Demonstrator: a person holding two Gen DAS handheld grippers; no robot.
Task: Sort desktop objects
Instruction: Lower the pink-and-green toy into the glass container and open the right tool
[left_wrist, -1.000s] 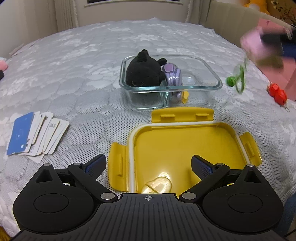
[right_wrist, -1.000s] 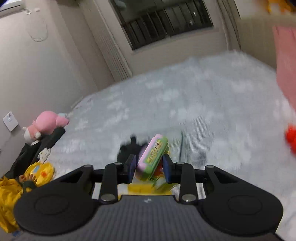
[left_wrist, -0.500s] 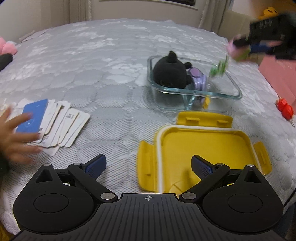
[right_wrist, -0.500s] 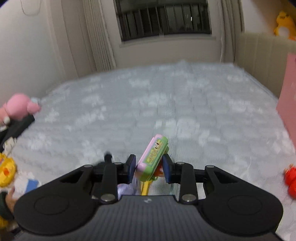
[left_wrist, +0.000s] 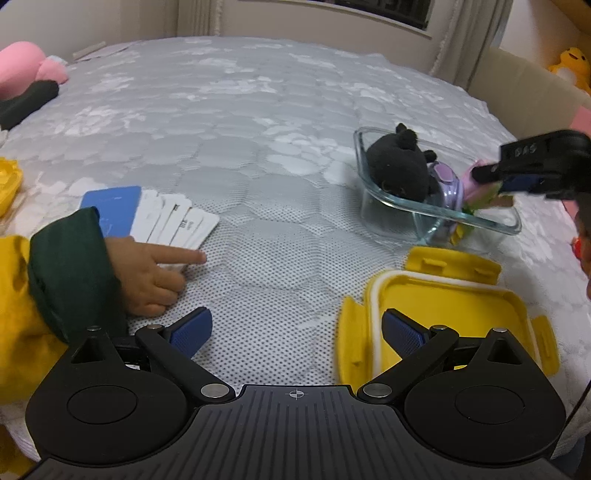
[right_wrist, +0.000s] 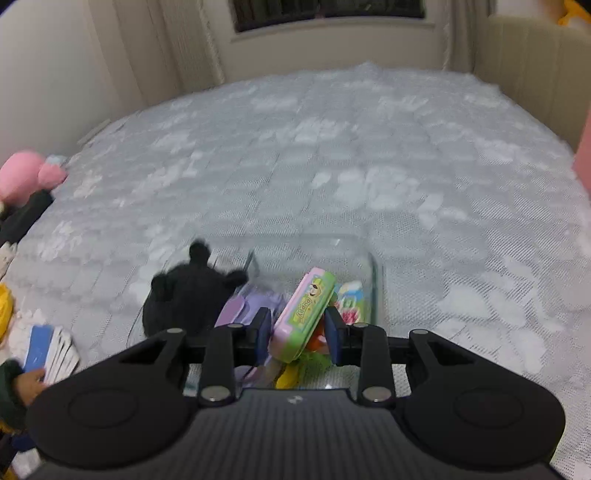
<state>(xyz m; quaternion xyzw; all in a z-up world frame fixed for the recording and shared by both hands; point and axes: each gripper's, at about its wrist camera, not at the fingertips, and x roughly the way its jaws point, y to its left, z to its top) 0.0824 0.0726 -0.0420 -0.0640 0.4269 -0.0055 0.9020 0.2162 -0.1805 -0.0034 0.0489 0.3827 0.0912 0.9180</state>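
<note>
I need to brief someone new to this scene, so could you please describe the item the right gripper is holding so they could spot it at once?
Find the clear glass container on the grey-white bedcover. Above its right side, the right gripper clamps a small flat case. Unlike the black plush toy and purple item beside it, the case is pink-edged with a green cartoon label.

There was one glass container (left_wrist: 439, 206) at the right of the left wrist view, and one yellow lid (left_wrist: 447, 295) below it. One black plush toy (left_wrist: 399, 168) sat inside the container. One pink-and-green toy case (right_wrist: 304, 312) showed in the lower middle of the right wrist view. One fan of cards (left_wrist: 162, 218) lay at left, topped by one blue card (left_wrist: 112, 208). Two hand-held grippers were counted: left (left_wrist: 295, 328) and right (right_wrist: 295, 332).
</note>
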